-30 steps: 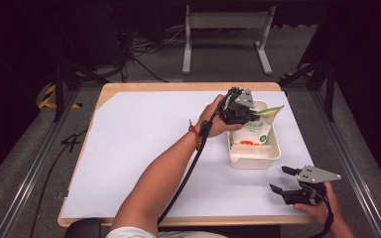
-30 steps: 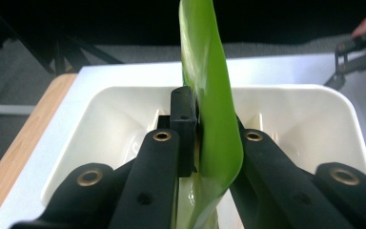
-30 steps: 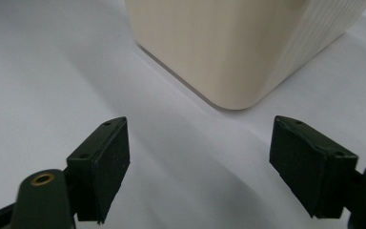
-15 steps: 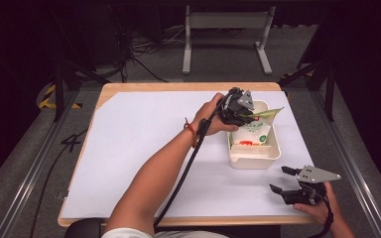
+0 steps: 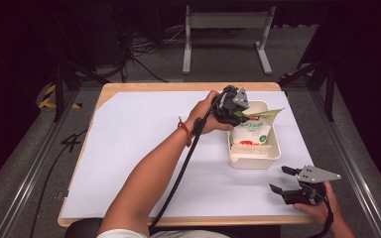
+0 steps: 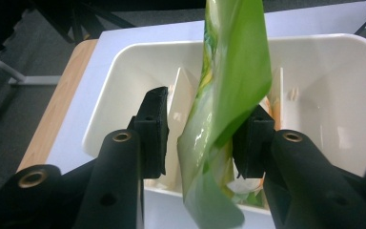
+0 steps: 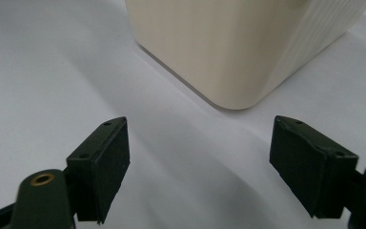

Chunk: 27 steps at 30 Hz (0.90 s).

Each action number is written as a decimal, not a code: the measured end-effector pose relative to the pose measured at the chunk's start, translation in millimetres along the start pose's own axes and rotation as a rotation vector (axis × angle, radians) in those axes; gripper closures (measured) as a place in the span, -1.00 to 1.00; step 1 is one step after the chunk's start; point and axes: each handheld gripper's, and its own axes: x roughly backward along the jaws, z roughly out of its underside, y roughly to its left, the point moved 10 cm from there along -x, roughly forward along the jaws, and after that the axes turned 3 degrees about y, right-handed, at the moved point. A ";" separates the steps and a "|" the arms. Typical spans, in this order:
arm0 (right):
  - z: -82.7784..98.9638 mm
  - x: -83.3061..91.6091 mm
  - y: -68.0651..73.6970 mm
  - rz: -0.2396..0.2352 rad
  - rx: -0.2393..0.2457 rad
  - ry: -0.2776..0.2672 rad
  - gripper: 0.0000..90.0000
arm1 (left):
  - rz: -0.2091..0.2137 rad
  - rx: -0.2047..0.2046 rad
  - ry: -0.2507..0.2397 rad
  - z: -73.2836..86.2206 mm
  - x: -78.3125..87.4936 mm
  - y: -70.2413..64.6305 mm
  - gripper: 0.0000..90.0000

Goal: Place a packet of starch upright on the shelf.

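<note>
A white sheet (image 5: 144, 148) covers most of the wooden worktop (image 5: 110, 90). The person's left forearm (image 5: 149, 183) reaches forward across it, a red band at the wrist, a black cable trailing beneath. The left gripper (image 5: 243, 115) hangs over the far end of a cream bin (image 5: 254, 161) that stands right of centre. In the left gripper view its fingers (image 6: 153, 129) stand a little apart on either side of the green top flap of a pouch (image 6: 228, 95); the right finger touches the flap, while a narrow gap shows beside the left one. The pouch (image 5: 252, 133) sits in the bin, white lower down with red print. Near the front right corner, well apart from the bin, the right gripper (image 5: 283, 179) rests low over the sheet, its fingers (image 7: 102, 164) spread wide with nothing between them, facing a corner of the bin (image 7: 238, 43).
</note>
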 end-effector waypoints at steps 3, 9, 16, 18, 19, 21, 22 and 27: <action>-0.2 0.2 0.0 0.000 -0.002 -0.002 -0.53 | -0.012 0.012 0.001 2.4 3.0 1.5 0.23; -0.3 0.5 0.0 0.002 0.000 -0.002 -0.53 | -0.039 0.035 0.002 8.3 9.1 3.2 -0.05; -0.3 -0.2 0.5 0.002 0.001 0.000 -0.53 | -0.072 0.061 0.021 22.8 16.5 3.7 -0.36; -0.3 -0.1 0.0 0.003 0.003 0.000 -0.53 | -0.082 0.066 0.026 27.8 18.6 3.1 -0.38; -0.3 -0.1 -0.4 0.003 0.001 -0.001 -0.53 | -0.086 0.068 0.034 30.7 19.8 2.5 -0.42; -0.2 -0.3 -0.7 0.004 -0.001 0.000 -0.53 | -0.107 0.058 0.040 34.2 21.4 3.6 -0.49; -0.2 -0.3 -0.6 0.004 0.000 0.000 -0.53 | -0.121 0.061 0.044 36.7 22.2 3.9 -0.51; -0.3 0.0 -0.2 0.005 0.001 0.000 -0.53 | -0.133 0.072 0.045 49.4 26.7 2.7 -0.57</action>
